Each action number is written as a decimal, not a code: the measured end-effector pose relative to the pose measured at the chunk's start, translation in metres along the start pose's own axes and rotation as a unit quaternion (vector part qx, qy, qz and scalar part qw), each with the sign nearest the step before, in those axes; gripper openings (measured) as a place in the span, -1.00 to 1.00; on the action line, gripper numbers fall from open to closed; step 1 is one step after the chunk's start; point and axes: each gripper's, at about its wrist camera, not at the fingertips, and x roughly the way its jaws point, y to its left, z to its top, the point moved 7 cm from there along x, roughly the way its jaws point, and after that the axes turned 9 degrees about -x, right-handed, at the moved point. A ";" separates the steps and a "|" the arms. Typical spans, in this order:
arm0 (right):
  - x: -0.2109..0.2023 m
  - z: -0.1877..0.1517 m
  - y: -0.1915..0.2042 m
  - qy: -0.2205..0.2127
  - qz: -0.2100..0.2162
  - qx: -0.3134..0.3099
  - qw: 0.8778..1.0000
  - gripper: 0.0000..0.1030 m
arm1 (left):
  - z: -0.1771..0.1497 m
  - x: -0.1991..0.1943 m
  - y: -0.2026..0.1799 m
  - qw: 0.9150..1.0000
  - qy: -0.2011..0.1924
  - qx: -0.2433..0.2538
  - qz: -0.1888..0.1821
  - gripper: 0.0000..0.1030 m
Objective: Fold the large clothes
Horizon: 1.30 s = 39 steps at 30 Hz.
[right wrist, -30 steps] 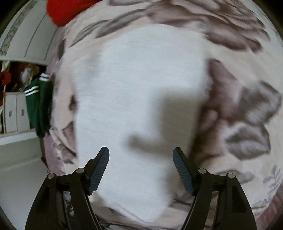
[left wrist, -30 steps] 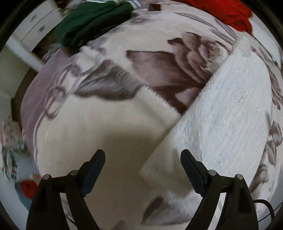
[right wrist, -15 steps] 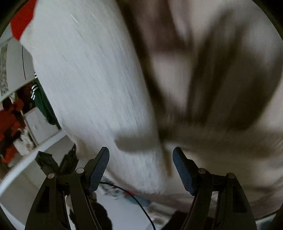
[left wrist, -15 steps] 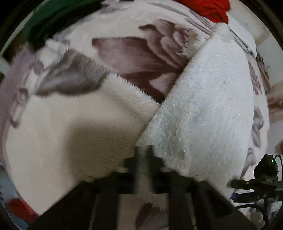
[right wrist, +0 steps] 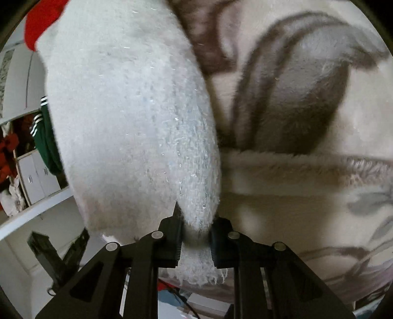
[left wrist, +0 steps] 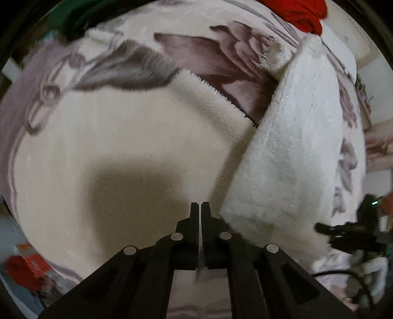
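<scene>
A white fluffy garment (left wrist: 294, 159) lies as a long folded strip on a cream blanket with large brown flowers (left wrist: 110, 147). My left gripper (left wrist: 199, 208) is shut just left of the garment's near corner, and I see no cloth between its pads. In the right wrist view the same garment (right wrist: 127, 122) runs away from me. My right gripper (right wrist: 196, 220) is closing, and its pads pinch the garment's near edge. The right gripper also shows as a dark shape (left wrist: 348, 233) at the garment's far side.
A red garment (left wrist: 302, 14) and a dark green one (left wrist: 71, 17) lie at the blanket's far end. Beyond the bed's edge are white drawers (right wrist: 36, 176) and a shelf. The left gripper's body (right wrist: 56, 257) shows at the lower left. Clutter lies on the floor (left wrist: 22, 270).
The left jaws went from wide open to shut and sank closer to the garment's corner. The right gripper swung down along the garment to its near edge and closed on it.
</scene>
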 end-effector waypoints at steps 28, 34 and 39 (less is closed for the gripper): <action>-0.045 -0.042 0.001 -0.083 -0.024 -0.027 0.996 -0.80 | -0.005 -0.008 -0.088 0.990 -0.019 0.042 -0.130 -0.90; -0.061 -0.031 -0.011 -0.074 -0.040 -0.057 0.995 -0.81 | -0.006 0.038 -0.062 0.996 0.018 0.028 -0.082 -0.90; -0.024 -0.033 -0.025 -0.006 -0.059 -0.059 0.996 -0.80 | -0.004 0.049 -0.046 0.992 0.054 0.009 -0.110 -0.80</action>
